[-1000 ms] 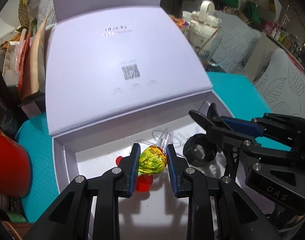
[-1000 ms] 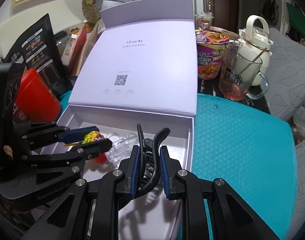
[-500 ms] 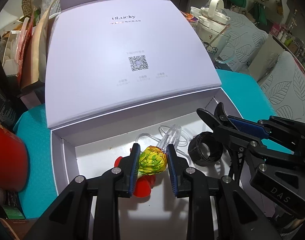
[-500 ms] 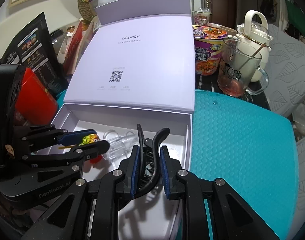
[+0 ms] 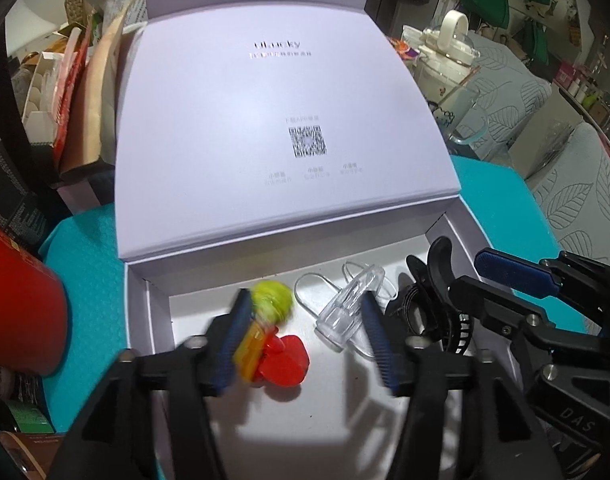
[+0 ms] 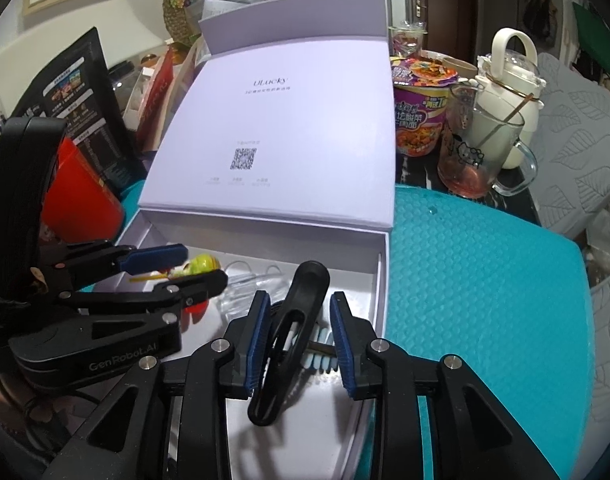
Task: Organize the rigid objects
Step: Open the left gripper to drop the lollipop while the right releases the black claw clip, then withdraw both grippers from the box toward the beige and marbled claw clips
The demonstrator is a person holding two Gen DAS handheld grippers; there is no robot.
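Step in hand: both items look just let go inside the white box (image 5: 153, 320); this reads as the release stage of putting rigid things away.
Left gripper (image 5: 305, 332): fingers spread wide and motion-blurred, pinching nothing.
Lollipop (image 5: 271, 300): lies on the box floor just inside the left finger, its yellow-green head ahead of the fingertip, its red heart base (image 5: 285, 364) between the fingers, nearer the left one.
Clear plastic piece (image 5: 347, 308): lies just inside the left gripper's right finger, close to or touching it.
Right gripper (image 6: 299, 336): fingers spread, with a gap on both sides of the black hair claw clip (image 6: 293, 320).
Clip: stands between the right gripper's fingers over the box's right end; whether it rests on the floor I cannot tell. A pale blue toothed item (image 6: 319, 350) lies under it.
Box lid (image 6: 285, 140): open, leaning back beyond both grippers.
Next move: probably lift both grippers straight out, without dragging the lollipop stick, the clear piece or the clip.
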